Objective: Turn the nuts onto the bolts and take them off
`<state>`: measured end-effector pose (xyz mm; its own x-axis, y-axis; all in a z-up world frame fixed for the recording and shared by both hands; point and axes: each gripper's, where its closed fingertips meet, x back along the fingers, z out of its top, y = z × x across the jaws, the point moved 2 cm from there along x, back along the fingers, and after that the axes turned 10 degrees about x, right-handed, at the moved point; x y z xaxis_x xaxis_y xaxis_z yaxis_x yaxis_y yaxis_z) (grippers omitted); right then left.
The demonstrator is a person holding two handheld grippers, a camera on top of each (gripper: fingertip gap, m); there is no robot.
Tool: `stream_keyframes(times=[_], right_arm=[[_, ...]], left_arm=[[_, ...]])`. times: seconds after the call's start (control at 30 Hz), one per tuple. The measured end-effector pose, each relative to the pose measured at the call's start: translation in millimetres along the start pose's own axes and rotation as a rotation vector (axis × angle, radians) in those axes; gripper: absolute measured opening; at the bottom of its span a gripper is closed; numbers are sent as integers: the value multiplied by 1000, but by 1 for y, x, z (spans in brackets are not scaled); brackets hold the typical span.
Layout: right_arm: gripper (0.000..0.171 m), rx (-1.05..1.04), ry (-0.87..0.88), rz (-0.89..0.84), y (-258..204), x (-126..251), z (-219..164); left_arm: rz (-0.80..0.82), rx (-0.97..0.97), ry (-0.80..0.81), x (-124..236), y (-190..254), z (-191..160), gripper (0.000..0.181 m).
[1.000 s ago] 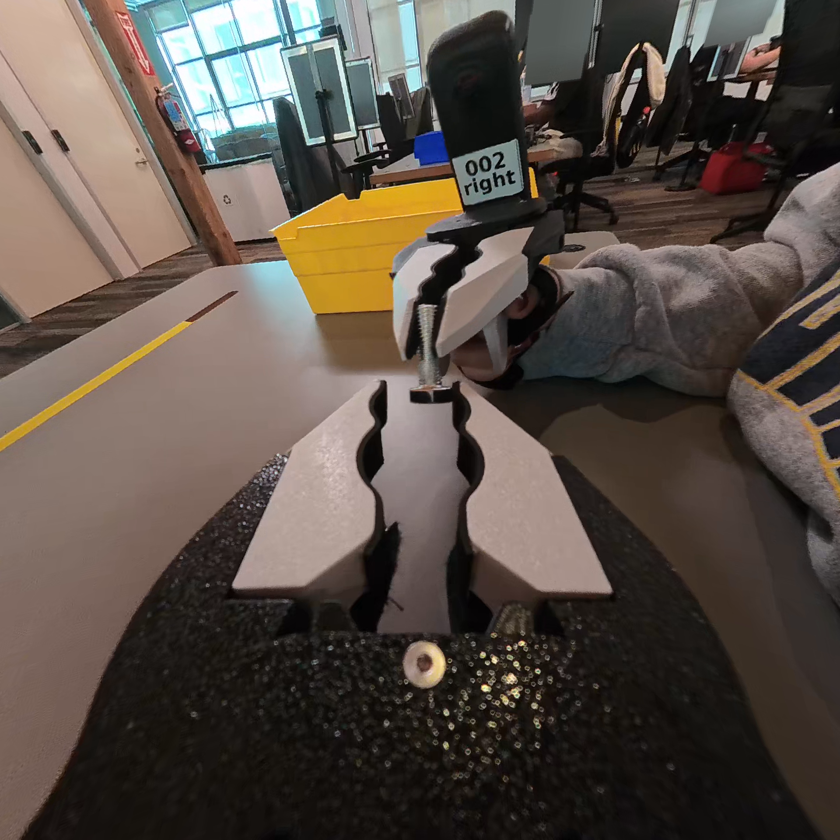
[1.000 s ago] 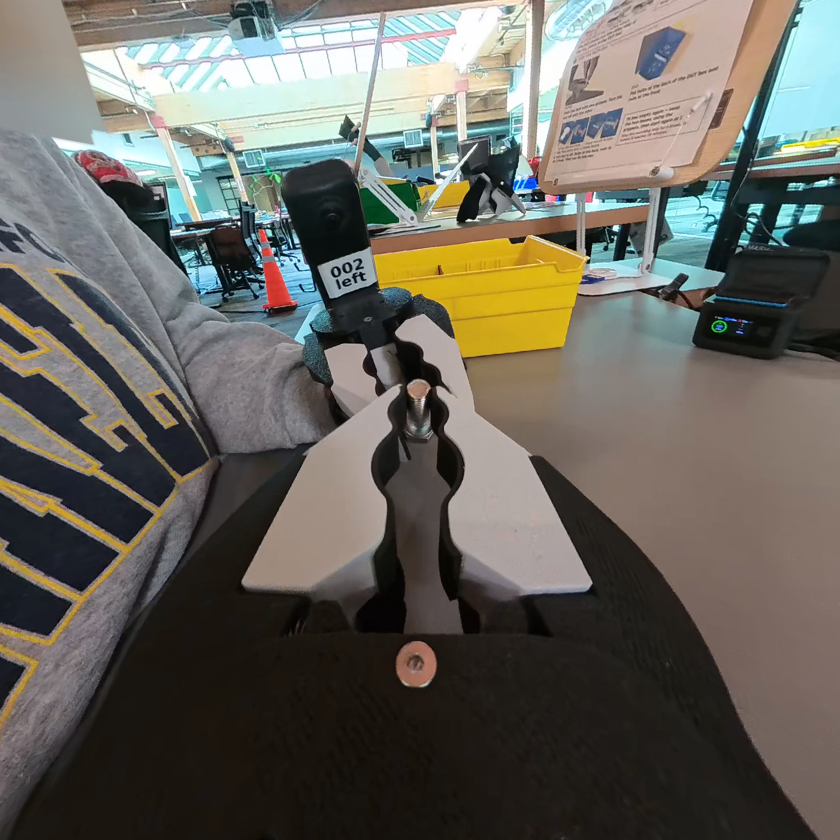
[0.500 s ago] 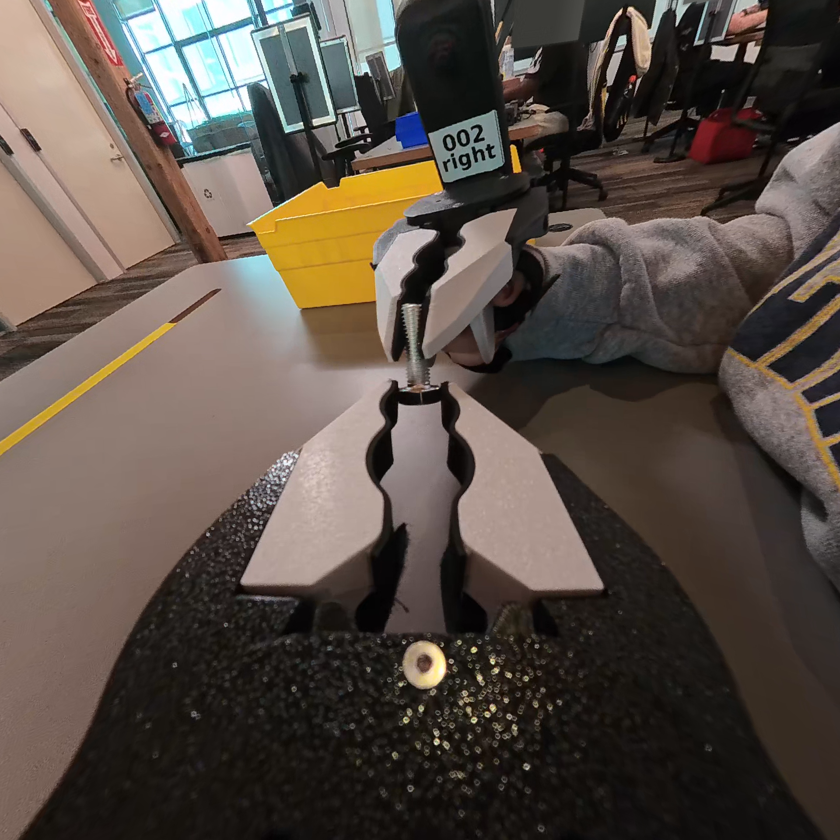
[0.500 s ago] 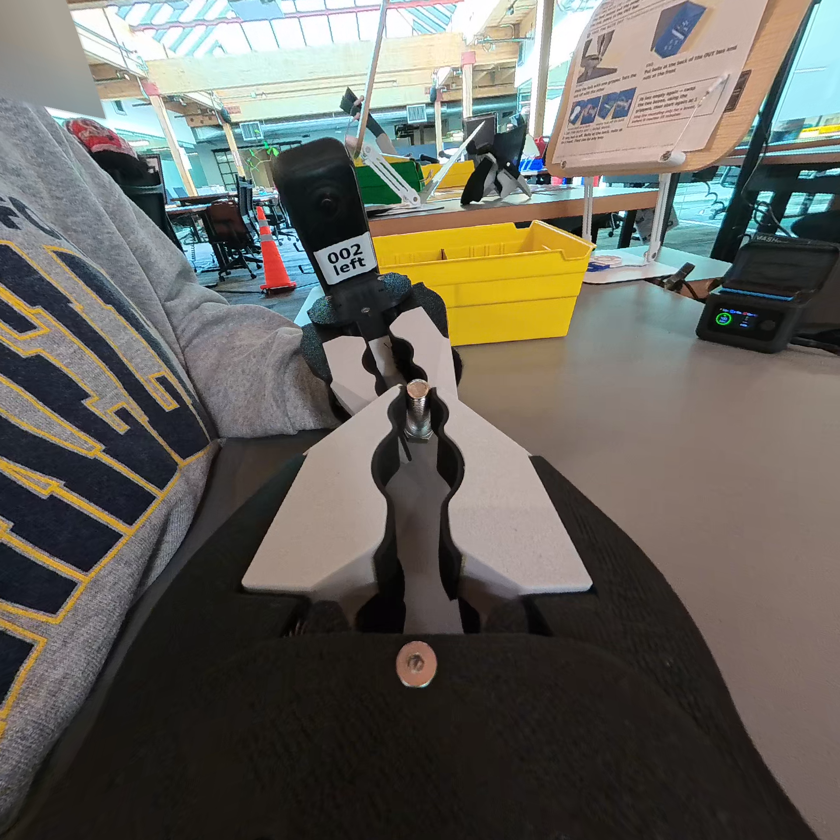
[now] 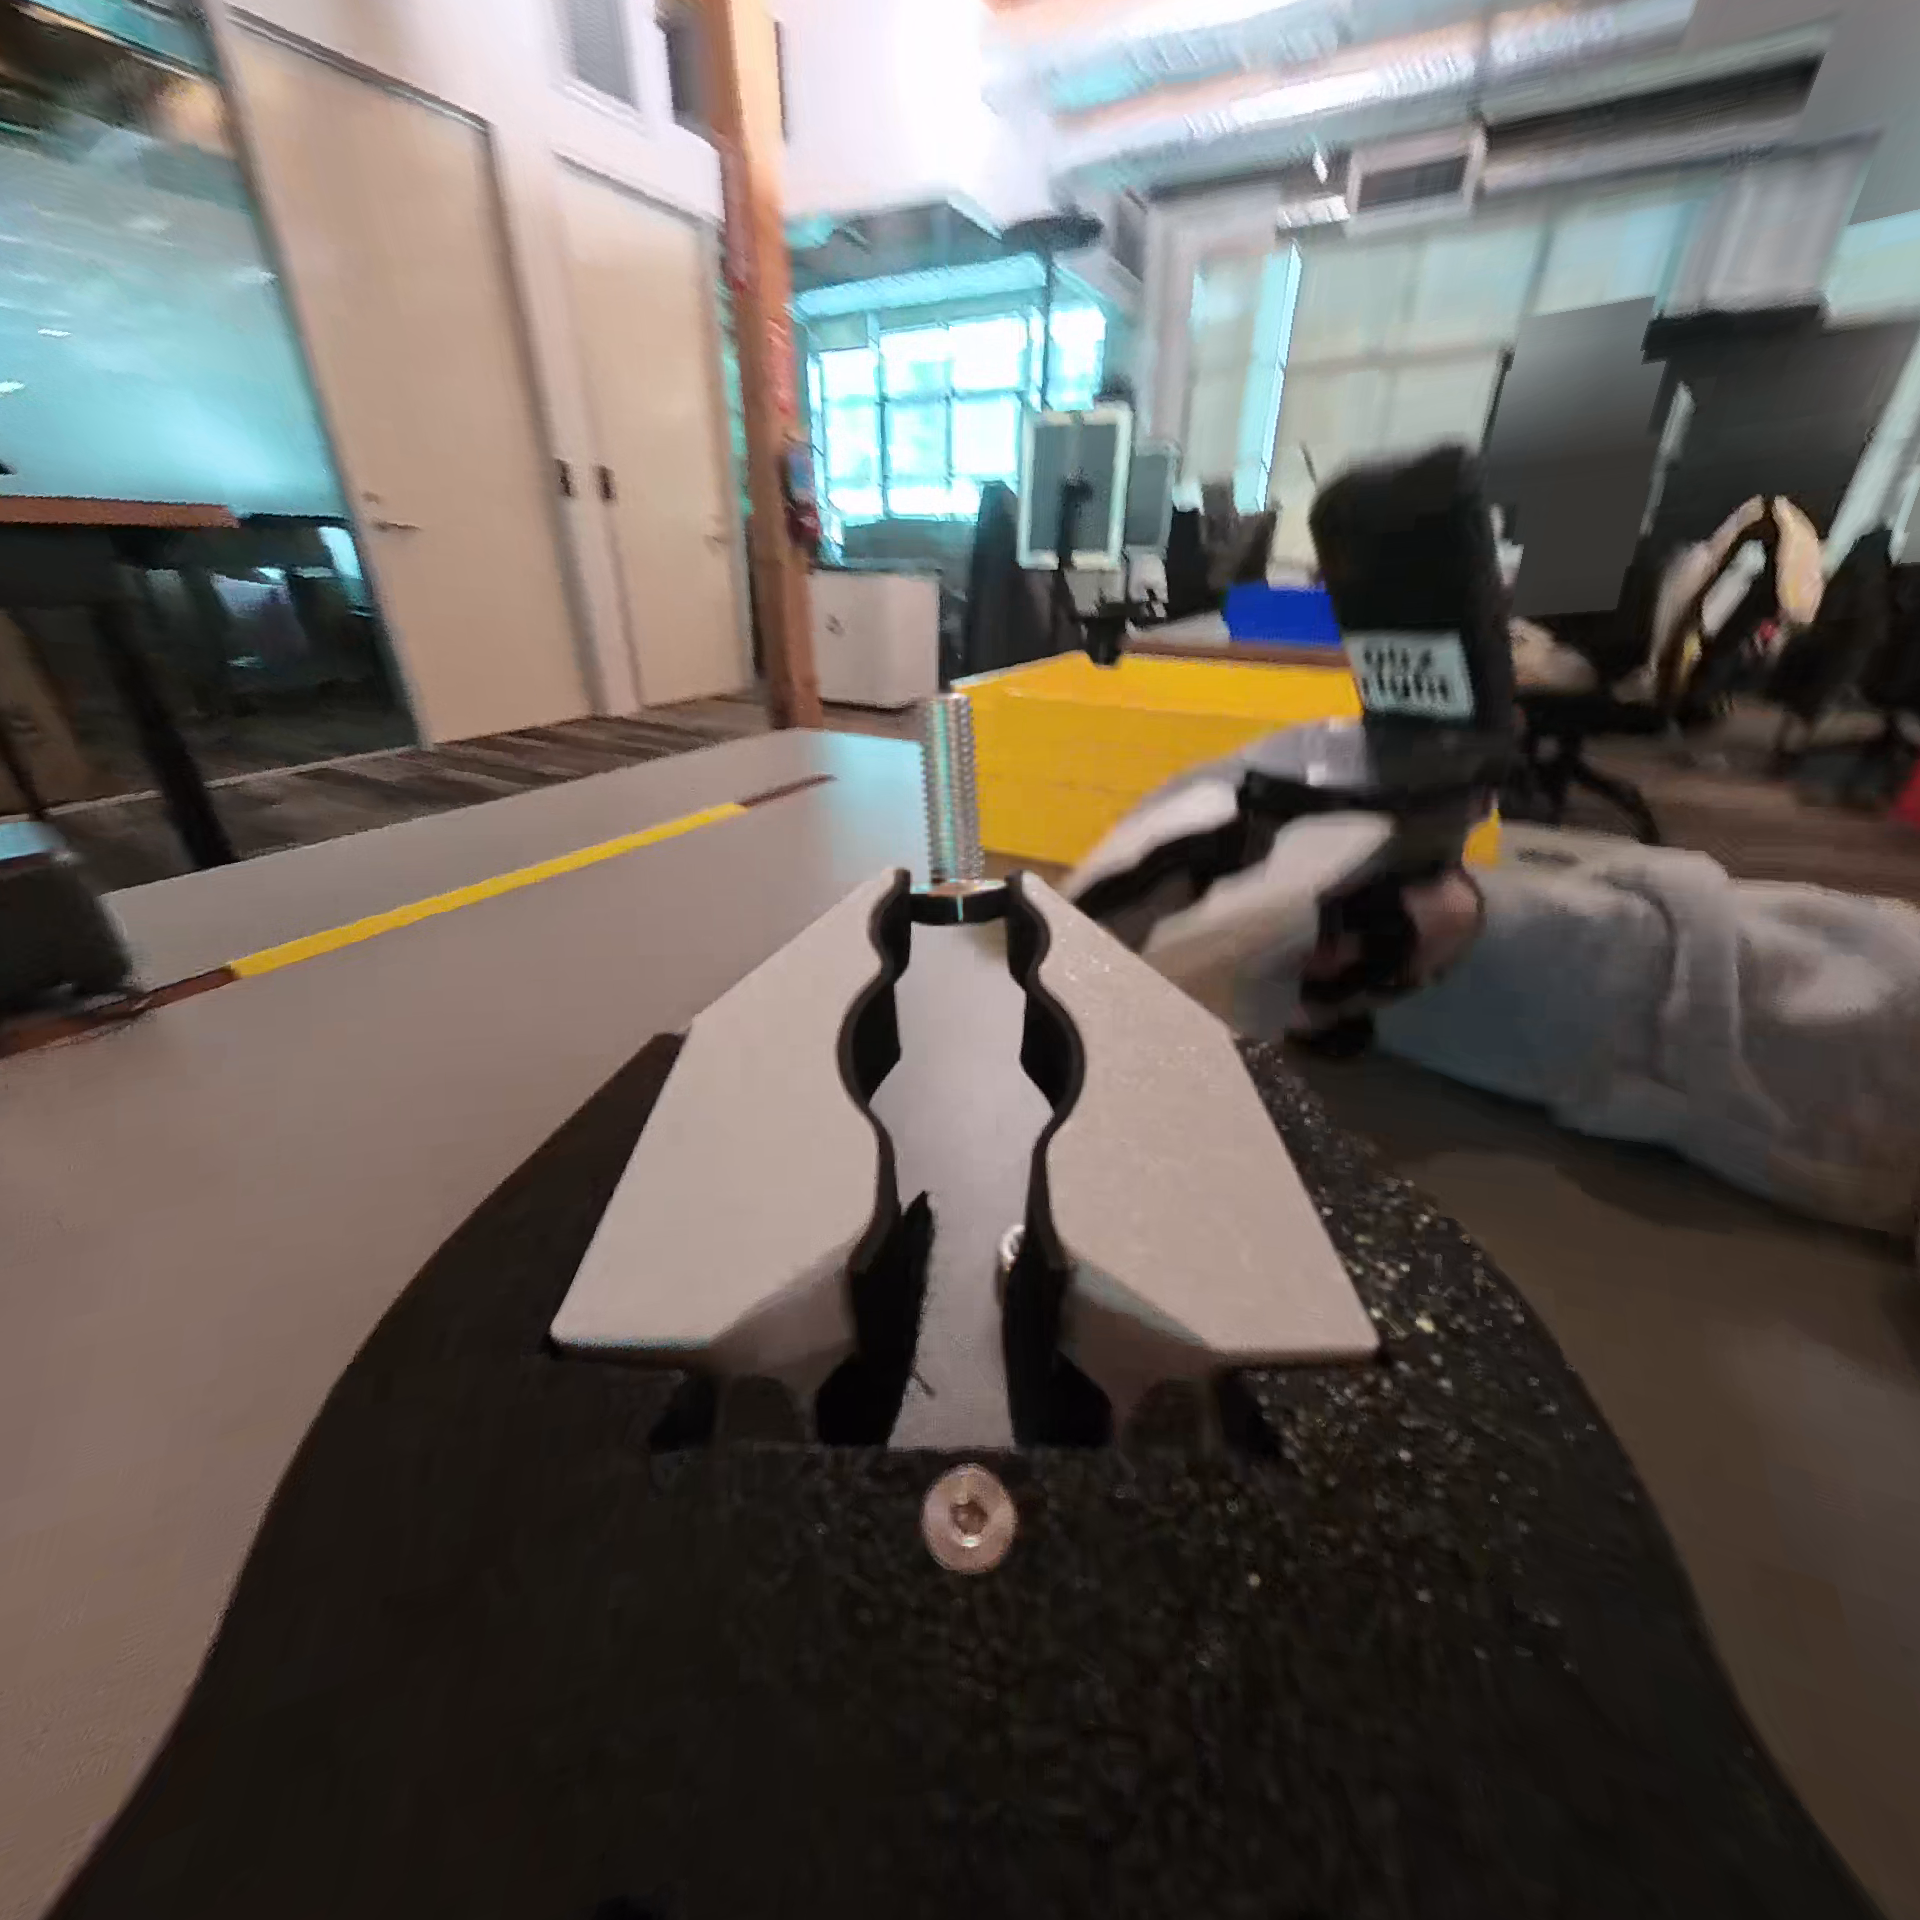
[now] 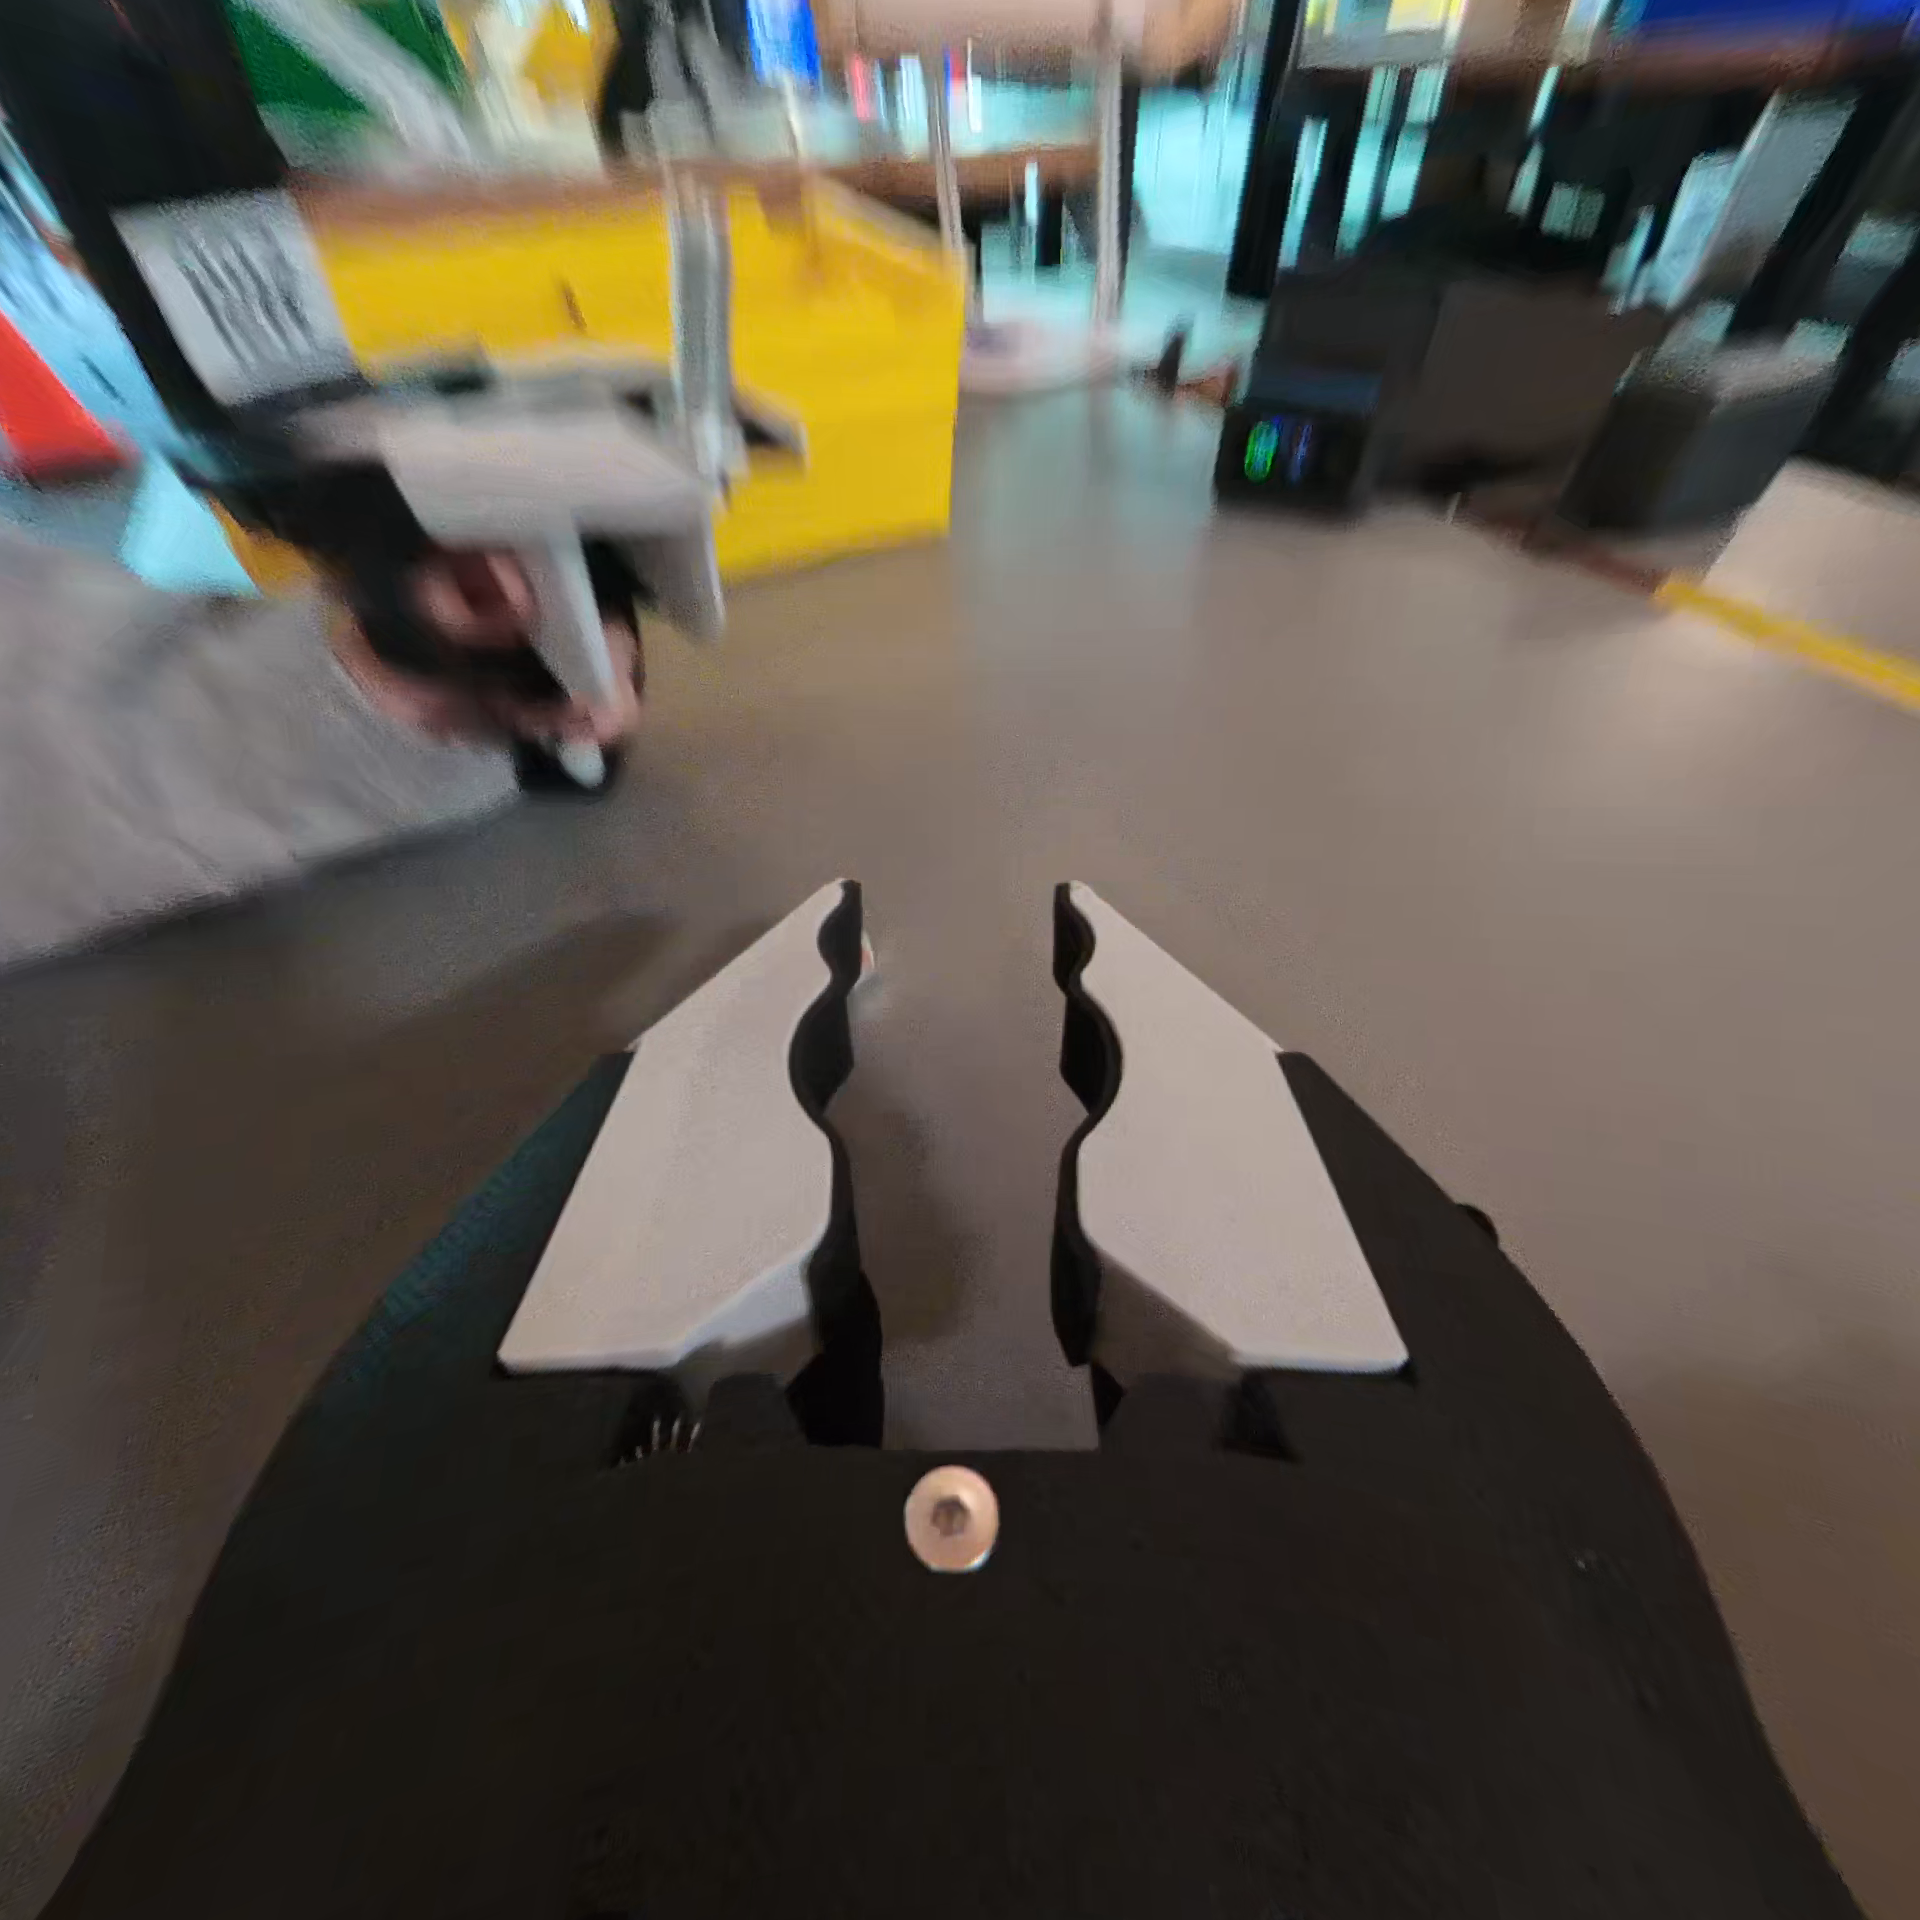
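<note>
Bolt (image 5: 951, 800) standing upright, head pinched at the tips of the left gripper (image 5: 961, 914), threaded shank pointing up and bare, no nut visible on it. Right gripper (image 6: 956, 914) off to the right of the bolt, fingers spread and empty over the bench (image 6: 1351, 779). Yellow bin (image 5: 1132, 748) behind, contents not visible.

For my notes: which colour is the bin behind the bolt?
Yellow bin; clearest in the left wrist view, behind the bolt.
</note>
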<state>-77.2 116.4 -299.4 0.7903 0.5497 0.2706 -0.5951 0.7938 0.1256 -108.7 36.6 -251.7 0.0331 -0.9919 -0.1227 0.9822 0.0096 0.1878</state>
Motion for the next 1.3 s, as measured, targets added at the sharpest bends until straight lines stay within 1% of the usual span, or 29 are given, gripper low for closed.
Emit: stream_keyframes(times=[0.03, 0.1, 0.23, 0.3, 0.37, 0.4, 0.43, 0.47, 0.53, 0.63, 0.73, 0.8, 0.93, 1.13, 1.3], right_arm=[[35, 13, -94, 22, -5, -9, -10], [32, 29, -201, 71, -16, -24, -20], [30, 44, -356, 160, -35, -43, -35], [26, 70, -387, 153, -37, -47, -38], [22, 90, -393, 143, -37, -49, -38], [17, 96, -393, 142, -37, -49, -38], [17, 96, -393, 139, -37, -48, -38], [17, 88, -378, 135, -35, -48, -36], [16, 37, -268, 127, -31, -41, -18], [16, -27, -18, 111, -18, -16, 35], [16, -19, 156, 203, -21, 12, 85], [16, 21, 179, 286, -30, 23, 104], [16, 107, 80, 339, -37, 24, 109], [16, 132, -37, 407, -46, 16, 104], [16, 166, -139, 456, -47, 19, 101]], left_arm=[[16, 27, 34, 3, -5, 4, 16], [28, 61, 73, 7, -10, 9, 15], [29, 67, 78, 7, -11, 9, 15], [21, 70, 76, 7, -11, 9, 15], [14, 80, 79, 7, -11, 10, 15], [5, 86, 82, 7, -11, 10, 15], [-3, 93, 82, 7, -10, 10, 15], [-8, 101, 83, 7, -10, 10, 15], [-19, 109, 85, 5, -9, 10, 15], [-136, 117, 63, 0, 9, 7, 15], [-247, 113, 26, -5, 29, 2, 15], [-295, 110, 11, -7, 39, -1, 15], [-354, 126, -7, -8, 49, -3, 15], [-389, 110, -22, -7, 56, -6, 15], [-402, 93, -44, -8, 59, -9, 15]])
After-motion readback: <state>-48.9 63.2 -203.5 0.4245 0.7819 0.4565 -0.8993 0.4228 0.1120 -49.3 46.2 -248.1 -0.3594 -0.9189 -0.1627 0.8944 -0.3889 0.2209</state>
